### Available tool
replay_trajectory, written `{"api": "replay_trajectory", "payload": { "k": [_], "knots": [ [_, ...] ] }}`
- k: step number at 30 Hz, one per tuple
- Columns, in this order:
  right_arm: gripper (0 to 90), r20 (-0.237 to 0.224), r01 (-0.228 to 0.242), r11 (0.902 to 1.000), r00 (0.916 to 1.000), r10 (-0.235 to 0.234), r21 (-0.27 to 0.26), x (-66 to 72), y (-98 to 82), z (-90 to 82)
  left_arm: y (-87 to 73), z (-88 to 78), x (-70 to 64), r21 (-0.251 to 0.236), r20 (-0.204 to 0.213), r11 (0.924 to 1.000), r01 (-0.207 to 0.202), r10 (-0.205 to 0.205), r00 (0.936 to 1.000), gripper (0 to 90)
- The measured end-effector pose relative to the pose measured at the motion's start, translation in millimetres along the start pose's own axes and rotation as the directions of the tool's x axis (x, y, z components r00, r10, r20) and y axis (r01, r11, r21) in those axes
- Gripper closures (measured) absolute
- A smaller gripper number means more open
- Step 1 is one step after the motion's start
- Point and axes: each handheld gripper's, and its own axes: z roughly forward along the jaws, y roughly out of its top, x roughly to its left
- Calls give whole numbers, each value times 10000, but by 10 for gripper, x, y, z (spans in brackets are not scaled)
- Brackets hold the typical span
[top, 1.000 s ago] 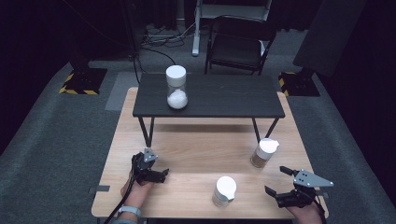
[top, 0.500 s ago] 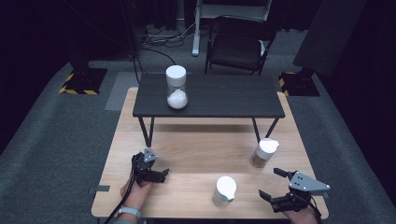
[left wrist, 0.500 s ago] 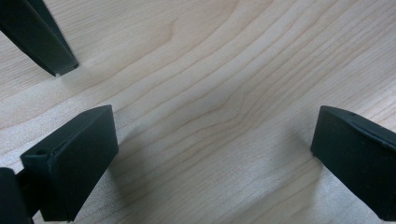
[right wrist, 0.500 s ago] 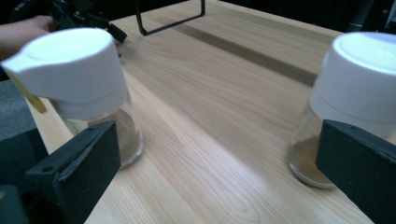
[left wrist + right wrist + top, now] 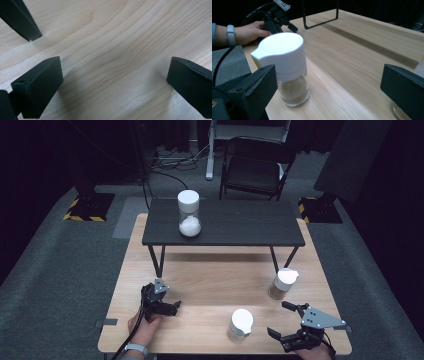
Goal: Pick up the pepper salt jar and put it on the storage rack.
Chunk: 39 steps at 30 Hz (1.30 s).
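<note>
White-capped clear shaker [image 5: 287, 72] of tan powder on pale wood-grain table [image 5: 352, 75]

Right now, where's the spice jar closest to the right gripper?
In the high view the spice jar stands near the wooden table's front edge, just left of the open right gripper; a second jar stands farther back.

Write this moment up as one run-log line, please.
right gripper: open, near spice jar | left gripper: open, over wooden table | nothing held
</note>
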Motion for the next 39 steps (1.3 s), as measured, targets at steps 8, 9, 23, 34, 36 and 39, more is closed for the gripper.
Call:
{"api": "replay_trajectory", "payload": {
  "k": [8,9,23,34,36,39],
  "knots": [
    [12,-184,-114,9997,9998,110,-235,47,13,56,3,1,-10,11,-31,10000,28,-28,10000,2],
    [12,-212,-99,9996,9997,93,-279,60,16,63,3,1,-10,11,-34,10000,25,-25,10000,2],
    [14,-401,229,9988,9989,-246,-425,205,25,207,2,1,-14,9,-48,10000,42,-42,10000,2],
    [13,-434,324,9980,9985,-348,-550,272,-13,273,2,1,-15,6,-52,10000,47,-47,10000,2],
    [13,-466,357,9978,9982,-383,-565,278,-17,289,2,1,-15,6,-54,10000,45,-45,10000,2],
    [14,-518,379,9977,9978,-408,-557,287,-17,314,2,1,-15,6,-53,10000,45,-45,10000,2]
  ]
}}
